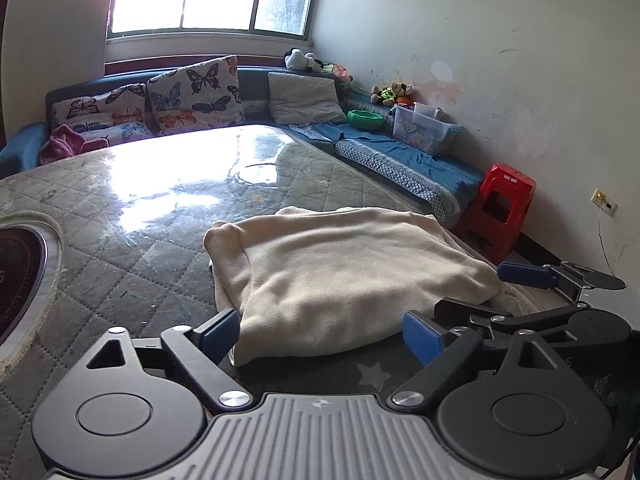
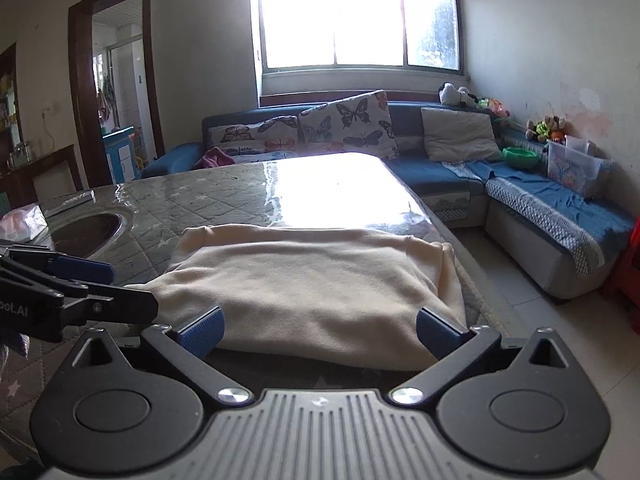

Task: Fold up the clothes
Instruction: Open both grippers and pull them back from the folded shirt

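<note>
A cream garment (image 1: 344,272) lies folded into a rough rectangle on the quilted table (image 1: 120,264). It also shows in the right wrist view (image 2: 312,284). My left gripper (image 1: 320,336) is open, its blue pads on either side of the garment's near edge, just above the table. My right gripper (image 2: 320,330) is open too, in front of the garment's near edge, holding nothing. The right gripper shows in the left wrist view (image 1: 464,304) at the garment's right side. The left gripper shows in the right wrist view (image 2: 80,276) at the garment's left side.
A round induction hob (image 1: 20,272) is set in the table at the left. A blue corner sofa (image 2: 540,208) with butterfly cushions (image 1: 196,92) runs behind and to the right. A red stool (image 1: 500,212) stands by the wall. A tissue pack (image 2: 20,220) lies at the table's far left.
</note>
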Demonstrator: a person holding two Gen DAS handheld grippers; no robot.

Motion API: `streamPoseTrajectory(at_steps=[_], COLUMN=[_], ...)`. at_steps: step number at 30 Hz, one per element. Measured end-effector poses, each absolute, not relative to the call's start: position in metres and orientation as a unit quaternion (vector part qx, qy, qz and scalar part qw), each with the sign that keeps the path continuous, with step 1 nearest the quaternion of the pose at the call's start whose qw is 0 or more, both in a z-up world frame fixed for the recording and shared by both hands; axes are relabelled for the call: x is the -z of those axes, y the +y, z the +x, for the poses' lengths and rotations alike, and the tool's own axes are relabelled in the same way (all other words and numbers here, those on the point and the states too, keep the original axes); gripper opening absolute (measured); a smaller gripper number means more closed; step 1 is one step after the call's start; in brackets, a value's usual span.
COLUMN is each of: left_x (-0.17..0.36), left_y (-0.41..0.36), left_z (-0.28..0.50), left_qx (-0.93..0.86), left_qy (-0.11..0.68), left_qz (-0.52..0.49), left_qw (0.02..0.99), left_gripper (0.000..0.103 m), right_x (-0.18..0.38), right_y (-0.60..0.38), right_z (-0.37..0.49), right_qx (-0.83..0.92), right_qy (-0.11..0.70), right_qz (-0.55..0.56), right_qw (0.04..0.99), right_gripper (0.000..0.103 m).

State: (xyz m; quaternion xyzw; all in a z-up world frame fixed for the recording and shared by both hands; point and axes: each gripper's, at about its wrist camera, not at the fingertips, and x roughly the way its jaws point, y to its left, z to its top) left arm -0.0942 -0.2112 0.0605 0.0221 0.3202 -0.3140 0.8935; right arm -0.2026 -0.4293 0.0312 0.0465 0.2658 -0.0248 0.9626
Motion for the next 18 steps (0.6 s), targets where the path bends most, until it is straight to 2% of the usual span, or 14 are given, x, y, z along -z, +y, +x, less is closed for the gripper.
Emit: streamPoseTrajectory(at_steps=[7, 18], left_x=[-0.062, -0.064], left_y=[-0.204, -0.194], left_z=[-0.101, -0.11], left_qx=[0.31, 0.291], left_qy=[0.31, 0.295], left_qz=[0.016, -0.003], left_qw=[0.899, 0.91], left_gripper=[0.103, 0.103], right_x=[-0.031, -0.03], right_y=[-0.426, -0.417], right_z=[-0.209, -0.217], right_qx=[0.038, 0.062], right_qy=[0.262, 0.254], right_qz=[0.063, 0.054], right_qw=[0.962, 0.964], right_gripper=[0.103, 0.103])
